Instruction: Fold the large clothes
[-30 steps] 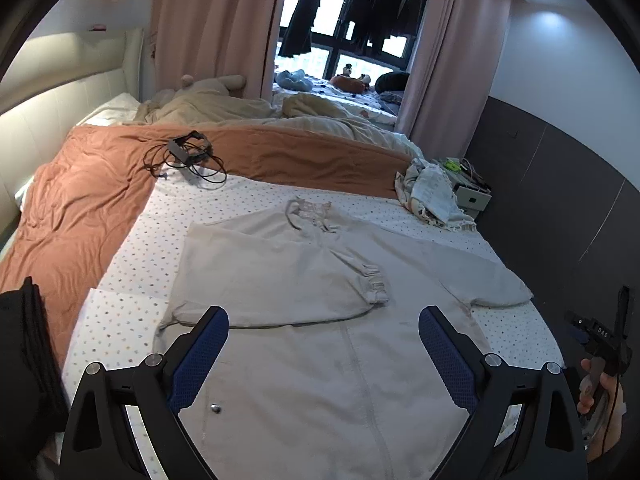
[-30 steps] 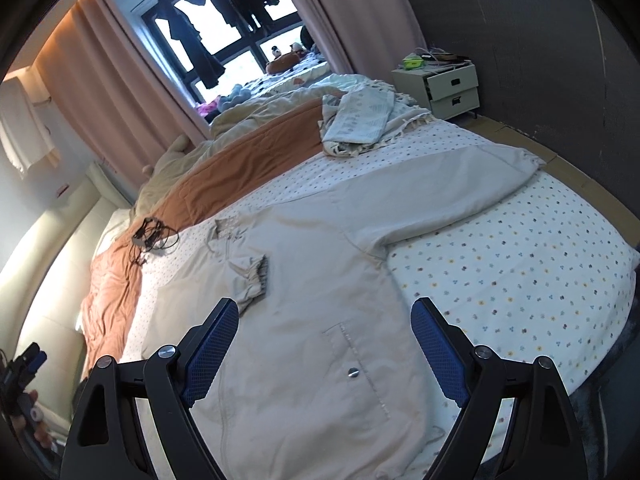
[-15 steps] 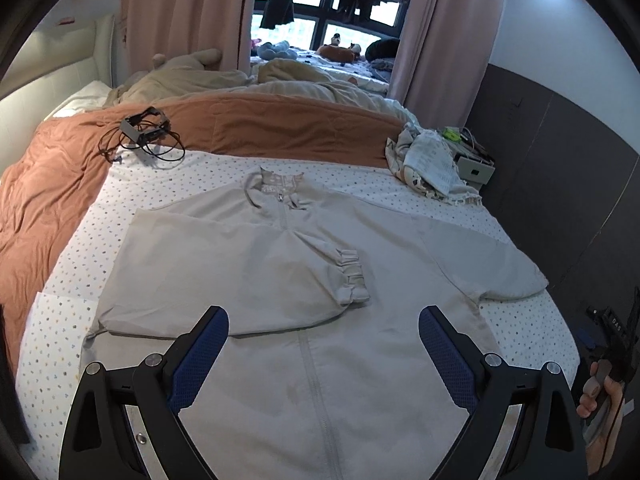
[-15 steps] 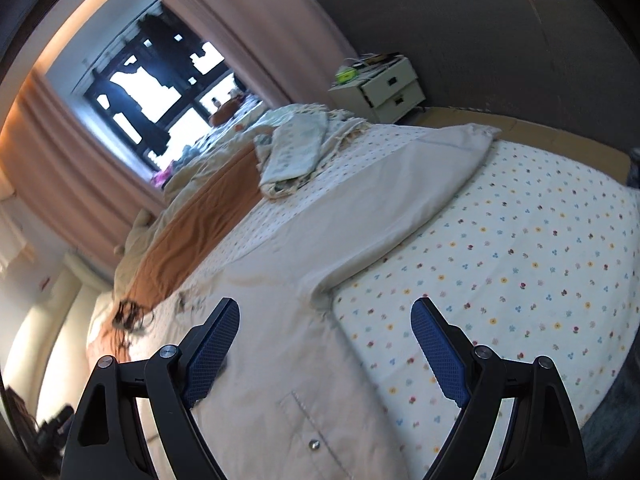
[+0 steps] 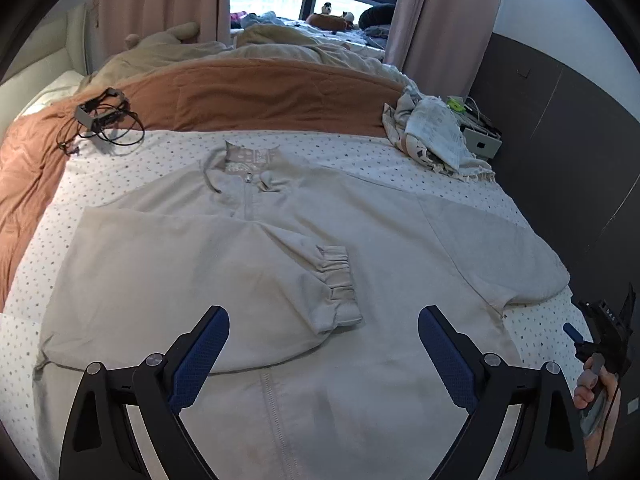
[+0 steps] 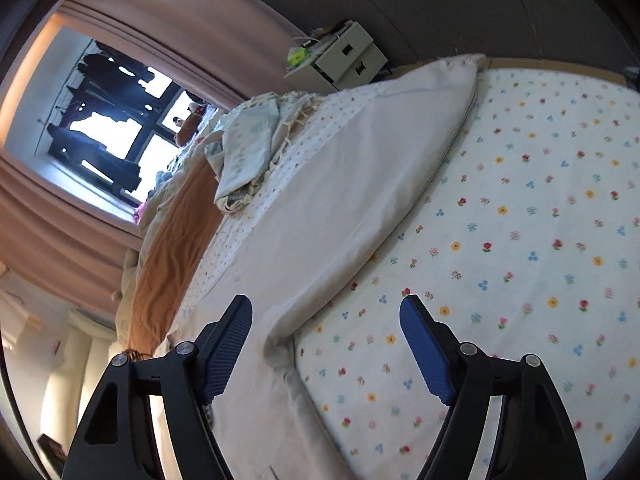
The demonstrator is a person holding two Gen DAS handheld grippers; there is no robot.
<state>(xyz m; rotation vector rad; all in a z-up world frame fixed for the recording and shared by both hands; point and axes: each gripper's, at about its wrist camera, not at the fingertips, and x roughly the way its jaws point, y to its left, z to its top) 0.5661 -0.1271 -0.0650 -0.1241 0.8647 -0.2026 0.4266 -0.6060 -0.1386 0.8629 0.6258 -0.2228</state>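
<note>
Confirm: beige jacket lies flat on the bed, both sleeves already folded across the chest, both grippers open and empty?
Not quite. Only one sleeve is folded across the chest of the jacket; the other sleeve lies stretched out over the floral sheet, as the right wrist view shows. The rest holds: left gripper and right gripper are open and empty.

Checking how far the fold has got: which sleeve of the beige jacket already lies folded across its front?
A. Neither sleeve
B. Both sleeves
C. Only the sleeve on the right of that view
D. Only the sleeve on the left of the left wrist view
D: the left-side sleeve lies across the jacket with its cuff near the zipper, while the other sleeve stretches outward.
</note>
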